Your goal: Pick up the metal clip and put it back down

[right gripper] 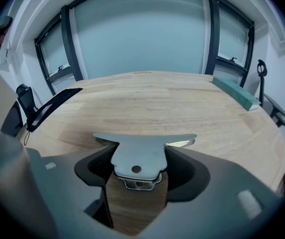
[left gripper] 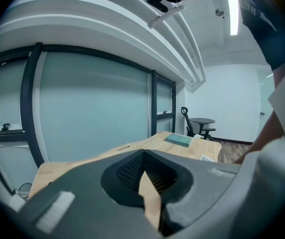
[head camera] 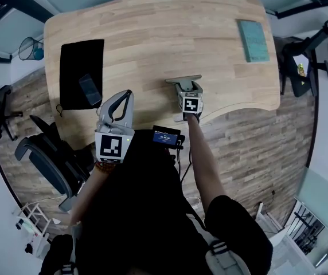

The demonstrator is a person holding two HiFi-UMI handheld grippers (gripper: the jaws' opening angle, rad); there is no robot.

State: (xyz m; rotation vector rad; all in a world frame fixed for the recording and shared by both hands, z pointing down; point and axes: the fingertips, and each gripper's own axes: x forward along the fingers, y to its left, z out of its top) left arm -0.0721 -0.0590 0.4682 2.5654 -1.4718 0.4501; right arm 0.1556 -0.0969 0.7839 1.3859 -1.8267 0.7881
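1. The right gripper [head camera: 187, 88] pinches the metal clip [right gripper: 135, 156] by its sides, at the wooden table's [head camera: 152, 33] near edge.
2. The left gripper's [left gripper: 143, 156] tips are pressed together, empty.
3. A black mat [head camera: 81, 73] and a teal notebook [head camera: 253, 40] lie on the table, well apart; frosted glass walls [right gripper: 142, 34] stand behind.

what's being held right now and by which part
The right gripper pinches the metal clip by its narrow middle, behind the wide front edge; the left gripper holds nothing.

Wooden desk [head camera: 152, 39] on plank floor [head camera: 250, 136] (glass partitions [left gripper: 92, 108] behind), office chair [head camera: 43, 153] beside.
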